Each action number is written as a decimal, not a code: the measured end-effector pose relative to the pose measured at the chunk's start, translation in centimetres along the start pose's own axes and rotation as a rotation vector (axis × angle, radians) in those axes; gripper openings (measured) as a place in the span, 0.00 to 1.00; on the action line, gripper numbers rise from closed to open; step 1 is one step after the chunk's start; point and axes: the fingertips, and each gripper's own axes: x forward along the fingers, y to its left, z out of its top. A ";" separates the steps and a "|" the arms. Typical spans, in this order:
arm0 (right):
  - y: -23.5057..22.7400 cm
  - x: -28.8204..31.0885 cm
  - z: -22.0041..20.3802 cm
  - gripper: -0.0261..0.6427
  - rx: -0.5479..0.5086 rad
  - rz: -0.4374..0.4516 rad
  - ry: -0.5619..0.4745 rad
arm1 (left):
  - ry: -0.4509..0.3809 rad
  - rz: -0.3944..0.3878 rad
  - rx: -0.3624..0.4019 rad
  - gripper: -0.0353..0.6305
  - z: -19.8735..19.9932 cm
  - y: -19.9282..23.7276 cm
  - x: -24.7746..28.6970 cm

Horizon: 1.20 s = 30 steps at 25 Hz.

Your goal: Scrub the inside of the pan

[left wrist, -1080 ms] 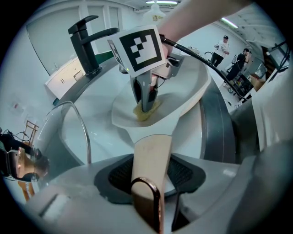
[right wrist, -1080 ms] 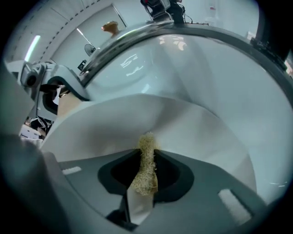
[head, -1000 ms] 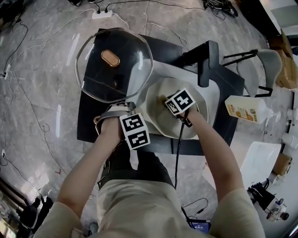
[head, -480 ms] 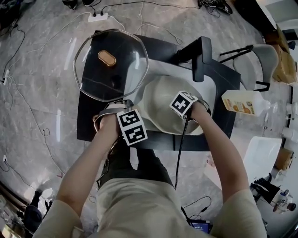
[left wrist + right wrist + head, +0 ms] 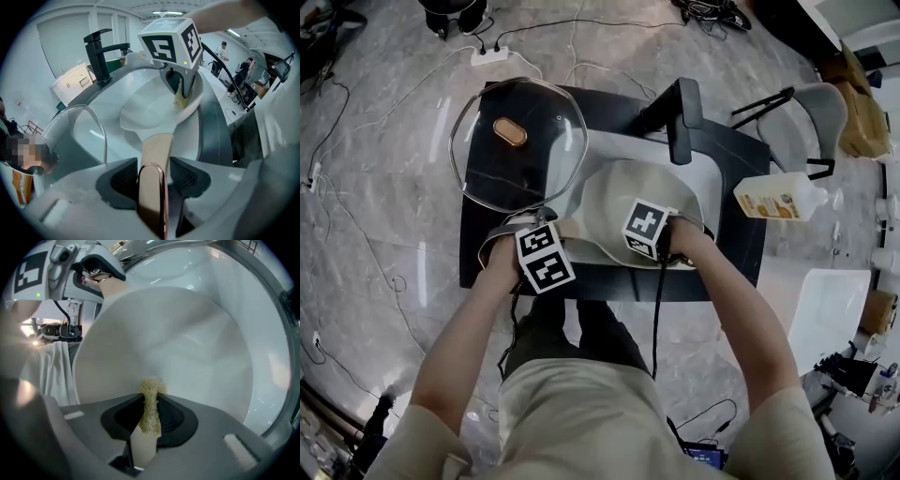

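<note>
A cream pan (image 5: 614, 202) lies tilted in the white sink (image 5: 724, 192). My left gripper (image 5: 523, 232) is shut on the pan's handle (image 5: 154, 154); the handle's copper-coloured end (image 5: 151, 197) sits between the pads. My right gripper (image 5: 641, 242) is shut on a yellowish fibrous scrubber (image 5: 151, 401), which stands up between its jaws. In the left gripper view the scrubber (image 5: 181, 99) touches the pan's inner wall (image 5: 150, 110) near the rim, under the right gripper's marker cube (image 5: 171, 40). The right gripper view looks across the pan's pale inside (image 5: 183, 352).
A glass lid (image 5: 511, 178) with a copper knob (image 5: 509, 131) lies at the back left of the dark counter (image 5: 483, 258). A black tap (image 5: 680, 103) stands behind the sink. A soap bottle (image 5: 778, 200) lies at the right. Cables run over the floor.
My right gripper has moved with the scrubber from the middle of the pan toward its near rim. The left gripper has stayed on the handle.
</note>
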 end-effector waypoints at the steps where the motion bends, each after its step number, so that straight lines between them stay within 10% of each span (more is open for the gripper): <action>1: 0.6 -0.1 0.4 0.17 -0.004 0.017 -0.013 | -0.005 0.001 -0.007 0.39 -0.1 0.0 -0.3; 8: 3.3 -2.2 3.6 0.17 0.056 0.141 -0.210 | -0.070 0.014 -0.073 0.40 0.2 -0.2 -2.7; 19: 4.9 -12.3 6.7 0.17 0.258 0.232 -0.863 | -0.291 0.153 -0.149 0.38 3.0 2.4 -10.3; 30: 7.3 -25.8 3.8 0.17 0.263 -0.116 -1.334 | -0.645 0.362 -0.275 0.22 7.1 7.0 -23.2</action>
